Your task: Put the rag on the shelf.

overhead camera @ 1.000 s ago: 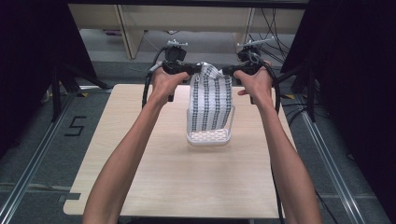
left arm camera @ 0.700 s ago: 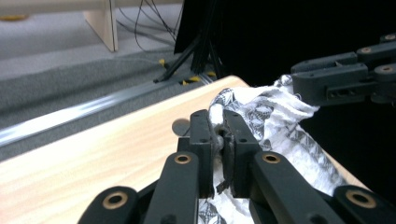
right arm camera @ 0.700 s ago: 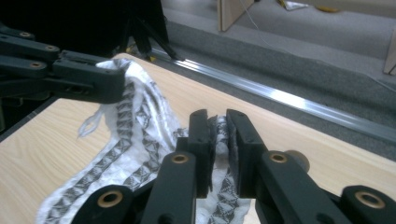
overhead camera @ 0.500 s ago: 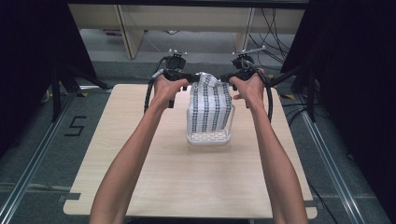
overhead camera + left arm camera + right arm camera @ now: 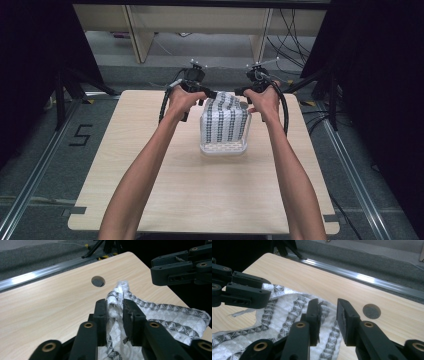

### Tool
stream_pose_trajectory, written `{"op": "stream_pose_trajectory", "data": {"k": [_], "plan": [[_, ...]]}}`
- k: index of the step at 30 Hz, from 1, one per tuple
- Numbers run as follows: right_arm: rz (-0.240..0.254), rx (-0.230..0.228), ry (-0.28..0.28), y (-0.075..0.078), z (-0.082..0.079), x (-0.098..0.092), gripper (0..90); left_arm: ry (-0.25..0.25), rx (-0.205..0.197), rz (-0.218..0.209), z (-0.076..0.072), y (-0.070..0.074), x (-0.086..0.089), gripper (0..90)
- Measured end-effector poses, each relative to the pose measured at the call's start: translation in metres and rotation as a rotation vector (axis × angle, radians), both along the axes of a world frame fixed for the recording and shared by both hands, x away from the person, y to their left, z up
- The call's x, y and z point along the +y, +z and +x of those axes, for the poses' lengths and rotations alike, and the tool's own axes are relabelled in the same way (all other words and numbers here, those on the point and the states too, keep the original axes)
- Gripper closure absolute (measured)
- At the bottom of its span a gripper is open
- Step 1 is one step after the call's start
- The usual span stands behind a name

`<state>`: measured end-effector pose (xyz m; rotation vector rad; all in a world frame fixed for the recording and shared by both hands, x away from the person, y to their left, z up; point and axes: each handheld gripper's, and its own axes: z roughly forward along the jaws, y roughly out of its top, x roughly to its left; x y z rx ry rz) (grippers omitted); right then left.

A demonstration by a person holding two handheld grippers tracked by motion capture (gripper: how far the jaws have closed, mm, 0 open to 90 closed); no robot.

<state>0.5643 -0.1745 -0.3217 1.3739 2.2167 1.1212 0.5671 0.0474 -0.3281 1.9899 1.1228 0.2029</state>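
A white cloth with dark patterned stripes [image 5: 225, 117] is draped over a white perforated basket [image 5: 222, 148] near the middle of the table. My left gripper [image 5: 212, 94] is at the cloth's far left corner and my right gripper [image 5: 239, 91] at its far right corner. In the left gripper view the jaws [image 5: 115, 312] have just been opening, and a bunched cloth corner [image 5: 117, 293] still stands loosely between them. In the right gripper view the jaws [image 5: 329, 315] have just been opening too; they stand apart over the cloth [image 5: 284, 307], which lies below them.
The light wooden table [image 5: 150, 165] has a round hole [image 5: 98, 281] near its far edge. Beyond the table lie a metal floor rail [image 5: 362, 277], grey carpet and cables. The other gripper sits close by in each gripper view [image 5: 180, 267] [image 5: 244, 291].
Both hands have come down and closer together, lowering the cloth onto the basket. Both pairs of jaws have opened from their pinch on the cloth's corners.
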Motion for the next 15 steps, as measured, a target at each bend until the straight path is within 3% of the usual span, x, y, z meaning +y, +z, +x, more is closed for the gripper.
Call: {"op": "stream_pose_trajectory", "data": {"k": [1,3,7,13,15], "plan": [[-0.006,0.026,-0.005,0.001,-0.001,0.0,71.9,0.005,0.006,0.009,0.0,-0.001,0.0,68.9],[-0.015,0.001,0.015,0.0,0.0,-0.002,71.4,0.018,0.02,0.036,0.001,-0.002,0.0,60.5],[-0.019,0.001,0.009,0.001,-0.002,-0.003,70.4,0.078,0.064,0.06,0.001,-0.004,0.002,42.9],[-0.012,-0.01,0.037,0.004,-0.004,-0.005,69.5,0.071,0.074,0.048,0.0,-0.002,0.009,42.6],[-0.006,-0.015,0.022,0.005,-0.006,-0.006,68.7,0.065,0.072,0.046,-0.003,-0.001,0.012,42.5]]}}
